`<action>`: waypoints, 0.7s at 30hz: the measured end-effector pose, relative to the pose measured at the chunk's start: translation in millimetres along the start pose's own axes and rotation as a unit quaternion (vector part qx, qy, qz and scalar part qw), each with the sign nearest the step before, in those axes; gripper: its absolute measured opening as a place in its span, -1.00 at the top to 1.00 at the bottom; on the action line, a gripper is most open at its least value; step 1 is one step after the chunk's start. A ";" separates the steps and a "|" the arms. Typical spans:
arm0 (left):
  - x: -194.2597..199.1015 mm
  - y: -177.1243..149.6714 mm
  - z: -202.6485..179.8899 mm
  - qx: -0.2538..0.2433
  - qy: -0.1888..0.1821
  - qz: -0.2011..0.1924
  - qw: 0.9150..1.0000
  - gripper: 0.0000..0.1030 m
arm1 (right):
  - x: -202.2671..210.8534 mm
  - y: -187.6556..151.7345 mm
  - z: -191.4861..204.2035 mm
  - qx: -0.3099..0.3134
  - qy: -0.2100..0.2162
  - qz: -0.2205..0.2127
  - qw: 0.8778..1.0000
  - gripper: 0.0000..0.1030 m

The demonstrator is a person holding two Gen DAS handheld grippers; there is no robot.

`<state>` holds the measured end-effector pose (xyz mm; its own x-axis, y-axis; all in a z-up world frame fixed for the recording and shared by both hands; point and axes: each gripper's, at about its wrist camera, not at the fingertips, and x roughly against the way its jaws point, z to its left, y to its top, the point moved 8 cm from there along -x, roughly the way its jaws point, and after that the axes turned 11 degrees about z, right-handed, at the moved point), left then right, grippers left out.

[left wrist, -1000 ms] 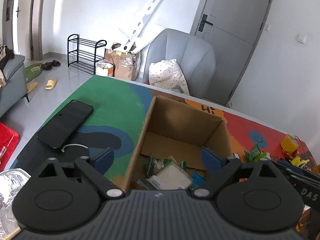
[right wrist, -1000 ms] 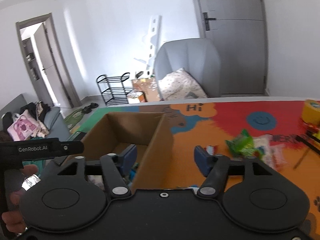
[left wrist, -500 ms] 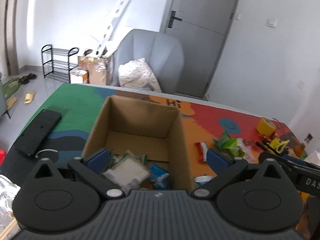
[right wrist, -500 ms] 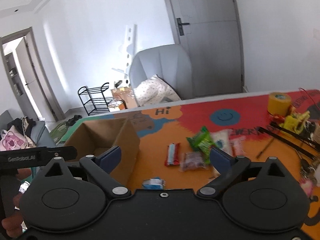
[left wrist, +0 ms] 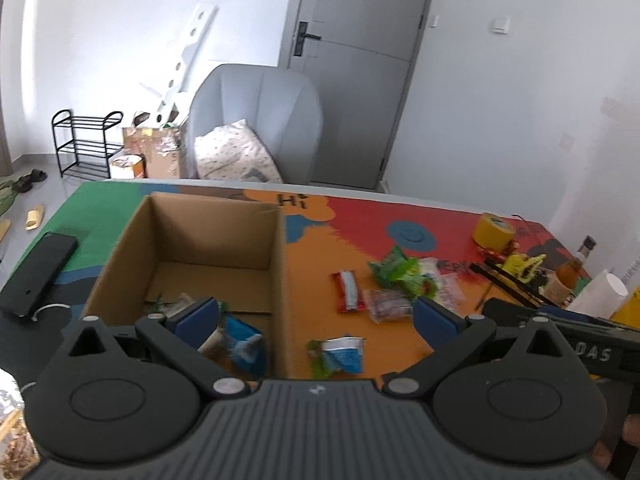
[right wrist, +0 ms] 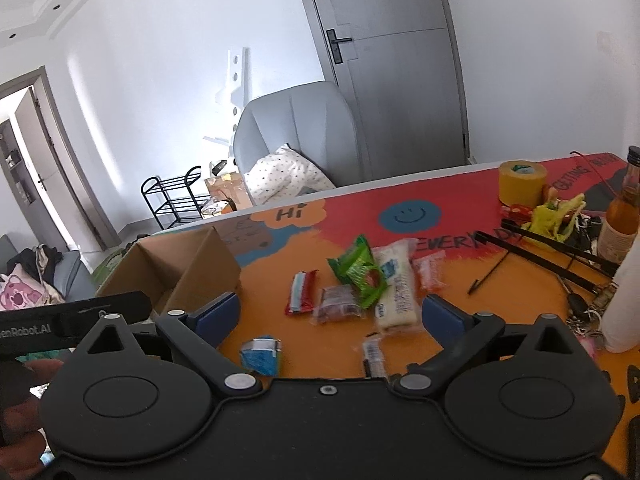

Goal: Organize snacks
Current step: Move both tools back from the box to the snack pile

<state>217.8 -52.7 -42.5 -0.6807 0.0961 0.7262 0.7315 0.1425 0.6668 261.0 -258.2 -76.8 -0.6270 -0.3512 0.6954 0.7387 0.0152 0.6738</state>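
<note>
Both the left gripper [left wrist: 314, 318] and right gripper [right wrist: 330, 314] hover with jaws released, empty, above the bench [right wrist: 500, 280] beside the cardboard box [left wrist: 200, 240] and scattered snack packets [right wrist: 360, 276].

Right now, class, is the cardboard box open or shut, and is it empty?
Open, not empty. The cardboard box has no flaps across its top, so its floor shows, with a few snack packets lying near the front wall.
</note>
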 end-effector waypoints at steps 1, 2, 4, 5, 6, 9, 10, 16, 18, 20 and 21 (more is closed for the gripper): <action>-0.4 -0.8 -4.7 -0.003 -0.002 -0.001 1.000 -0.99 | 0.2 -0.7 -3.1 -0.002 0.001 0.000 1.000 -0.92; -1.2 -2.1 -9.4 -0.007 -0.002 -0.002 1.000 -0.99 | 0.5 -1.6 -6.1 -0.004 0.002 0.000 1.000 -0.92; -4.0 -4.0 -18.4 -0.012 -0.004 -0.002 1.000 -0.99 | 0.8 -3.5 -13.7 -0.009 0.002 0.001 1.000 -0.91; -5.5 -5.2 -22.0 -0.012 -0.006 -0.003 1.000 -0.97 | 0.6 -4.4 -16.9 -0.011 0.002 0.001 1.000 -0.89; -7.7 -6.8 -25.9 -0.011 -0.009 -0.003 1.000 -0.96 | 0.2 -5.6 -21.3 -0.013 0.003 0.002 1.000 -0.87; -14.8 -13.1 -35.9 -0.012 -0.011 -0.001 1.000 -0.94 | -1.3 -9.8 -34.4 -0.021 0.005 0.006 1.000 -0.80; -16.9 -14.5 -38.8 -0.012 -0.011 -0.002 1.000 -0.93 | -1.9 -11.3 -38.6 -0.024 0.006 0.008 1.000 -0.78; -33.0 -27.5 -61.0 -0.027 -0.010 0.006 1.000 -0.83 | -6.9 -19.9 -60.5 -0.038 0.014 0.018 0.999 -0.58; -39.3 -31.7 -65.0 -0.024 -0.008 0.009 1.000 -0.80 | -10.1 -22.8 -65.7 -0.041 0.016 0.022 0.999 -0.56; -46.0 -37.0 -69.6 -0.026 -0.005 0.012 1.000 -0.75 | -14.0 -25.3 -70.2 -0.043 0.018 0.027 0.999 -0.50; -49.6 -40.0 -71.3 -0.028 -0.003 0.014 0.999 -0.75 | -16.4 -26.2 -71.7 -0.044 0.020 0.030 0.998 -0.49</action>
<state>225.1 -133.4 -93.2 -0.6596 0.1044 0.7443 0.7516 0.0836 0.6543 269.7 -320.0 -123.8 -0.5715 -0.3894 0.7223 0.7948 -0.0436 0.6054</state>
